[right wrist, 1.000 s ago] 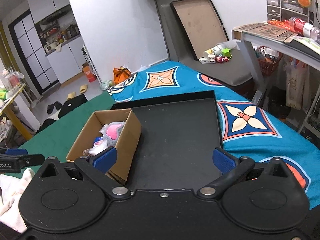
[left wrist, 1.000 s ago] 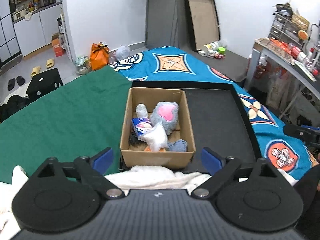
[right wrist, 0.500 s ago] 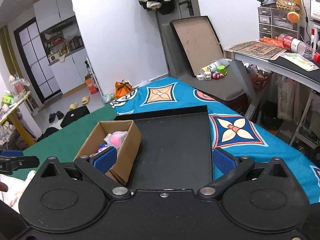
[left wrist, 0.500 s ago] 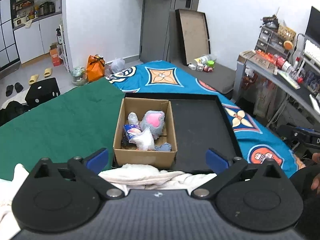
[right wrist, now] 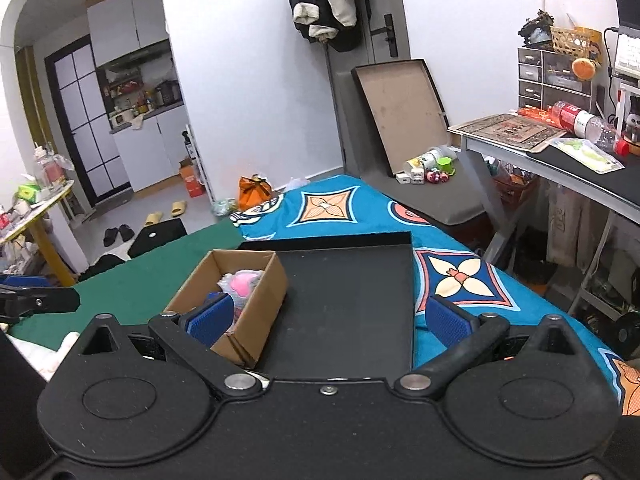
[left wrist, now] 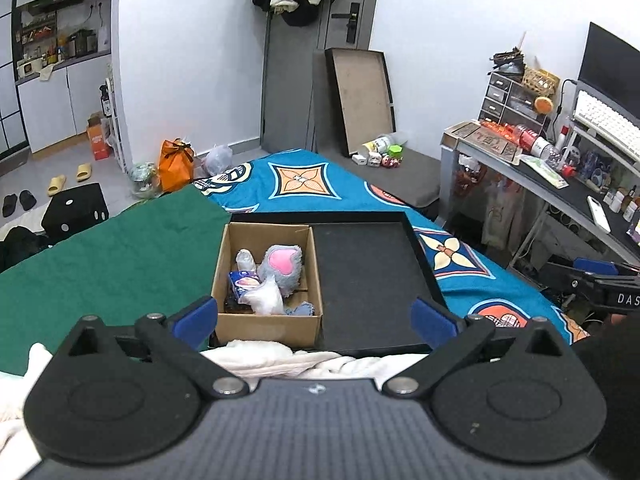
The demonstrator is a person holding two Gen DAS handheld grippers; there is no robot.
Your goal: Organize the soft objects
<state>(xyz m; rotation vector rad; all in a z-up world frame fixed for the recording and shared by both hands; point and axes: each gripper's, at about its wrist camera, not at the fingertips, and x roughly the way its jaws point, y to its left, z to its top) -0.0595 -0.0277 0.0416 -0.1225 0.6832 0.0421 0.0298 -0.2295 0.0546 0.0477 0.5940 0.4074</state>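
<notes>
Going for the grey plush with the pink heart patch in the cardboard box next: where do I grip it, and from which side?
Judging by its pose, take the grey plush from above, across its upper fluffy edge. It leans pink face up in the cardboard box, whose walls block side approaches, and a white bag crowds its near end.

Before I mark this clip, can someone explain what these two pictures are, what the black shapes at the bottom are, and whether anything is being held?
No robot arm here: a person holds a two-finger gripper in each hand, each with a fisheye camera looking along its fingers. The black shapes are those grippers' bodies; the blue blocks are finger pads. One picture looks from the left gripper, the other from the right gripper. Both stand open and hold nothing.

On the bed lies a black tray. In its left part sits a cardboard box holding a grey plush toy with a pink patch, a white plastic bag, a small blue packet and more. White cloth lies at the tray's near edge.
</notes>
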